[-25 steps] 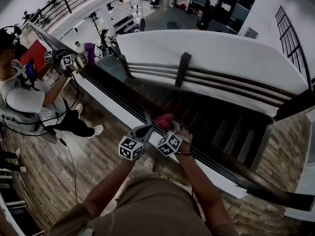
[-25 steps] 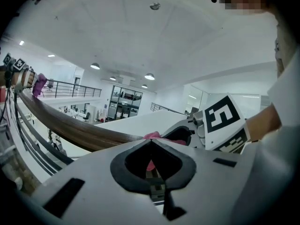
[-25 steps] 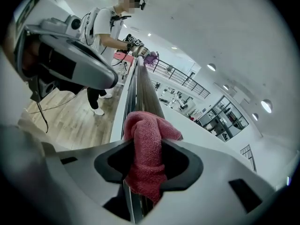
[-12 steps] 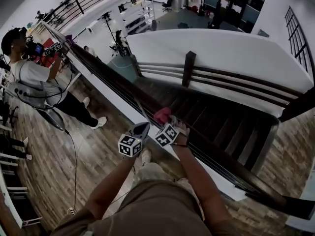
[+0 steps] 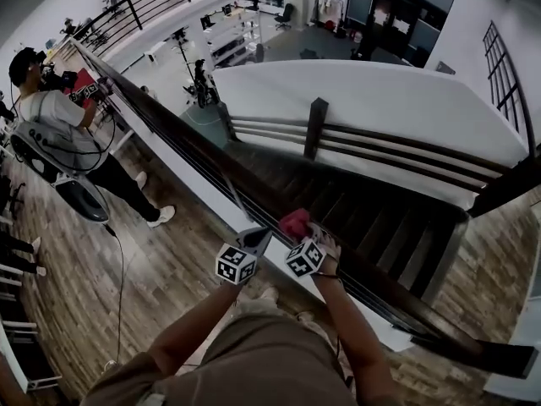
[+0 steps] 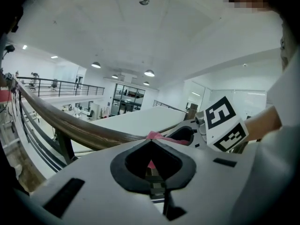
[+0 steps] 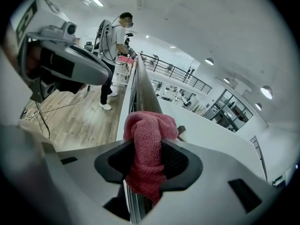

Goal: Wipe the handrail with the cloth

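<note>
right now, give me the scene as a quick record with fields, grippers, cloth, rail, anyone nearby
right gripper: jaws shut on the cloth
left gripper: jaws together, nothing between them, close beside the right gripper
pink cloth: bunched, on top of the handrail
wooden handrail: dark, runs from far left to near right above the staircase
staircase: dark steps beyond the rail
bystander: stands at the rail's far left end, on the wood floor

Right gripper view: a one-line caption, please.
Right gripper shut on a red cloth over the handrail, a person standing farther along.
</note>
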A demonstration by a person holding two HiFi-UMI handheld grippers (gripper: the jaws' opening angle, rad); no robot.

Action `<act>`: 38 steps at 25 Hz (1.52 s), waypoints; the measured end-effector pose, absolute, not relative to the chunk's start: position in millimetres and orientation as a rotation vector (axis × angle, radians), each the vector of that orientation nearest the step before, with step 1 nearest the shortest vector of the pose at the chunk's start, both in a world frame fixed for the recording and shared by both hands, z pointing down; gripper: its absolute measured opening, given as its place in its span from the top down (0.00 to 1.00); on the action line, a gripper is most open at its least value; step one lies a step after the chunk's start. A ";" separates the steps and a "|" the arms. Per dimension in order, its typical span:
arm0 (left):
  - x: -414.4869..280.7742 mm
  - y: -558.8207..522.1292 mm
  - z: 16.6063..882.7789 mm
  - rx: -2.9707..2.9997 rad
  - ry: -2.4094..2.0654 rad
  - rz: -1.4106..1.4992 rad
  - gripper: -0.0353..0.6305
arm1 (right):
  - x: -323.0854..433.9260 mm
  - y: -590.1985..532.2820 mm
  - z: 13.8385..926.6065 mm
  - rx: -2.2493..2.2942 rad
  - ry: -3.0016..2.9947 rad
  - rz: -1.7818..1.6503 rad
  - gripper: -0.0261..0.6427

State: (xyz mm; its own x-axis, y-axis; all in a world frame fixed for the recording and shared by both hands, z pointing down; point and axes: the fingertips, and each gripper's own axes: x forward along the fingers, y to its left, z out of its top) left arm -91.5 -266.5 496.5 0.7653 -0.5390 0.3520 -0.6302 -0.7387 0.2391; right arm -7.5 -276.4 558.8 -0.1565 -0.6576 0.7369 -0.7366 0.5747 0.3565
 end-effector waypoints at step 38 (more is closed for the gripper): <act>176.0 -31.6 512.0 2.720 -0.760 0.455 0.92 | 251.4 -25.5 557.3 1.201 -1.833 0.102 0.72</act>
State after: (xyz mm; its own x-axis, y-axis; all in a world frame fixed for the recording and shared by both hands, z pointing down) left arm 176.0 -31.6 512.0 0.8121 -0.4513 0.3700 -0.5395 -0.8223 0.1811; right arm 251.4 -25.5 557.3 -0.1090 -0.6866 0.7188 -0.7623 0.5219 0.3828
